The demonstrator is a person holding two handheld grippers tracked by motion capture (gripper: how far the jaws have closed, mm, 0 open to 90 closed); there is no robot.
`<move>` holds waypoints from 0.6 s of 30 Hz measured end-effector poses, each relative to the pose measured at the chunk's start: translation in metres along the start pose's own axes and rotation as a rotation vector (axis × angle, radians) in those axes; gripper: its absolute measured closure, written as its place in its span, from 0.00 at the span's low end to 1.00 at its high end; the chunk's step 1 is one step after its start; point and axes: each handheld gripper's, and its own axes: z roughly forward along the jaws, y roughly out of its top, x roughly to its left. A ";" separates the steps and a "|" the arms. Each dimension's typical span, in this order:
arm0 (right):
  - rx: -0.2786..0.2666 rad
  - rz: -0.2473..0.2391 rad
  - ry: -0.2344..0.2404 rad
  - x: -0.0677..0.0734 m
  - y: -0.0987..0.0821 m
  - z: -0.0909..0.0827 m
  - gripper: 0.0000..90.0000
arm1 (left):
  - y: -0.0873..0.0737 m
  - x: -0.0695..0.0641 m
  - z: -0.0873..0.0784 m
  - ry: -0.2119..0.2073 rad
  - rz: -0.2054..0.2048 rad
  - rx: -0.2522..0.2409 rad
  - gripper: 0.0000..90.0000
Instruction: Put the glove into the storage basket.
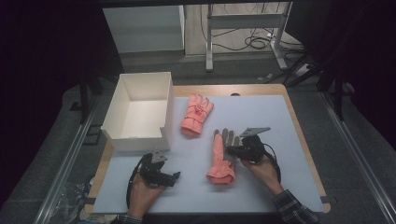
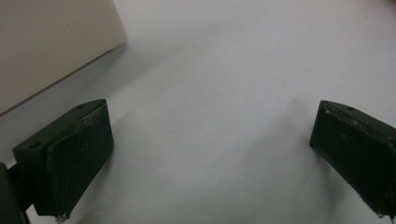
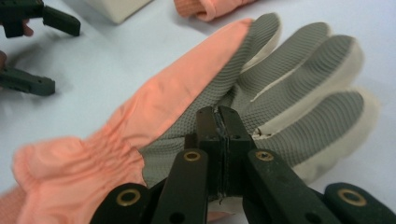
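Right claw (image 3: pixel 218 114) pressed together over grey palm of near glove (image 1: pixel 222 156) lying mid-table (image 1: pixel 280 121); left claw (image 1: pixel 164 176) spread, empty. Second glove (image 1: pixel 196 114) and white box (image 1: pixel 140 109) beyond, well apart.

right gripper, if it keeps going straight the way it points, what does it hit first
The right gripper, jaws shut, points at the grey palm of the near glove, so it would likely meet that first; it looks almost on it already.

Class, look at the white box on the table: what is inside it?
The white box is open at the top, and its pale floor looks bare. Its near wall hides the strip of floor just behind it, so anything small lying there cannot be seen.
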 end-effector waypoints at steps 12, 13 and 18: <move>-0.019 -0.029 -0.027 -0.004 0.011 -0.010 0.88 | 0.000 0.000 0.000 0.000 0.000 0.000 0.00; -0.025 -0.041 -0.039 -0.005 0.017 -0.012 0.86 | 0.000 0.000 0.000 0.000 0.000 0.000 0.00; -0.033 -0.058 -0.057 -0.006 0.030 -0.013 0.81 | 0.000 0.000 0.000 0.000 0.000 0.000 0.00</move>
